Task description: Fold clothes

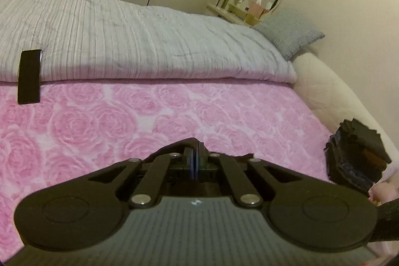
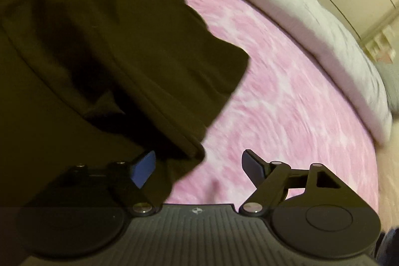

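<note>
A dark garment point(image 2: 99, 54) hangs over the pink rose-patterned blanket point(image 2: 286, 104), filling the left of the right wrist view. My right gripper point(image 2: 199, 167) is open; the garment's lower edge drapes over its left blue pad point(image 2: 143, 168), and the right finger point(image 2: 253, 166) is bare. In the left wrist view my left gripper point(image 1: 194, 153) is shut, with a peak of dark cloth point(image 1: 184, 142) pinched at its tips, above the pink blanket point(image 1: 124, 121). Most of the garment is hidden below the left gripper.
A folded white-grey duvet point(image 1: 124, 36) lies across the far side of the bed, with a grey pillow point(image 1: 289, 30) at right. A black phone point(image 1: 29, 76) rests at the duvet edge. A dark device point(image 1: 356, 158) sits at the right edge by the cream bed rim point(image 1: 331, 96). Wardrobe behind.
</note>
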`<state>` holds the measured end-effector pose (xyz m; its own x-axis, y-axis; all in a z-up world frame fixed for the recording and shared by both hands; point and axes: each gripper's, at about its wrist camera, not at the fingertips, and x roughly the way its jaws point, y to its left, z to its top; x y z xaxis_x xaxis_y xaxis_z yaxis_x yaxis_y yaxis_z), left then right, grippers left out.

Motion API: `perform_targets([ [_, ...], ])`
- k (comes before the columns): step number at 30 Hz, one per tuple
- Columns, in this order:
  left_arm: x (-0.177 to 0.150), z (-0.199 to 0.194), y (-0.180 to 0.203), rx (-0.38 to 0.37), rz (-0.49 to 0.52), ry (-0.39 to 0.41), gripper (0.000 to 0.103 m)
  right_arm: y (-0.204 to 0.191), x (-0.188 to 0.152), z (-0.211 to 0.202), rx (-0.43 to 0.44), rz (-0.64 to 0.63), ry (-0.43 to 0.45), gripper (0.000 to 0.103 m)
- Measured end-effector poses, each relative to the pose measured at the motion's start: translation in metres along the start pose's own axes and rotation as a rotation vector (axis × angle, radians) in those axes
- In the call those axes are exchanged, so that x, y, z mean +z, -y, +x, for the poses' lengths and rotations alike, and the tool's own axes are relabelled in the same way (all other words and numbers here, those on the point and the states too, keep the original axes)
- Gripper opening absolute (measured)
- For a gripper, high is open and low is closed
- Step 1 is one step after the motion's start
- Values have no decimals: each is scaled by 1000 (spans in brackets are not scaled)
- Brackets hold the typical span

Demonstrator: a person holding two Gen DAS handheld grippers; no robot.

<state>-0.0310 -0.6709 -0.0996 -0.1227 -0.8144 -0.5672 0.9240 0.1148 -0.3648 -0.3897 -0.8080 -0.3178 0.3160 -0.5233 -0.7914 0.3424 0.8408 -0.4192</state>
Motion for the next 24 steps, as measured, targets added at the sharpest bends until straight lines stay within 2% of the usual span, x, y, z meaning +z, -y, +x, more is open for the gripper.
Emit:
perform_targets([
  [3, 7, -8, 2, -29, -7, 32, 0, -1, 7, 8, -15, -12, 30, 72],
  [5, 10, -12, 1, -11, 0, 35, 0, 0, 10, 11, -29, -19, 48, 69],
  [6, 7, -11, -3, 15, 6, 17, 0, 2, 11, 11, -28, -24, 50, 27],
  [7, 2, -10, -8, 45, 11, -7, 0, 10, 11, 11, 12, 31, 33, 1],
  [8, -7, -5, -16, 84, 17, -45, 0, 16, 11, 16, 36, 83, -13, 1],
  [9, -18, 2, -25, 126, 24, -90, 0, 16, 10, 19, 34, 74, -40, 1],
  [11, -41, 16, -42, 208, 41, -179, 0, 9, 4, 19, -17, 13, -24, 2],
  [12, -54, 25, -48, 242, 64, -229, 0, 6, 1, 17, -39, -8, -10, 22],
  [13, -68, 33, -54, 269, 91, -274, 0, 5, -2, 15, -44, -2, -6, 54],
  [14, -82, 41, -60, 285, 105, -311, 0, 4, -5, 13, -47, 5, -4, 64],
  [15, -96, 50, -67, 299, 114, -348, 0, 5, -7, 11, -41, 14, -11, 69],
  [17, -120, 65, -81, 317, 105, -400, 0, 8, -13, 7, -26, 32, -27, 69],
  [19, -134, 74, -91, 326, 108, -419, 0, 9, -15, 0, -7, 45, -38, 69],
  [24, -132, 86, -93, 299, 149, -403, 0, 17, 5, -30, 52, 139, 91, 58],
])
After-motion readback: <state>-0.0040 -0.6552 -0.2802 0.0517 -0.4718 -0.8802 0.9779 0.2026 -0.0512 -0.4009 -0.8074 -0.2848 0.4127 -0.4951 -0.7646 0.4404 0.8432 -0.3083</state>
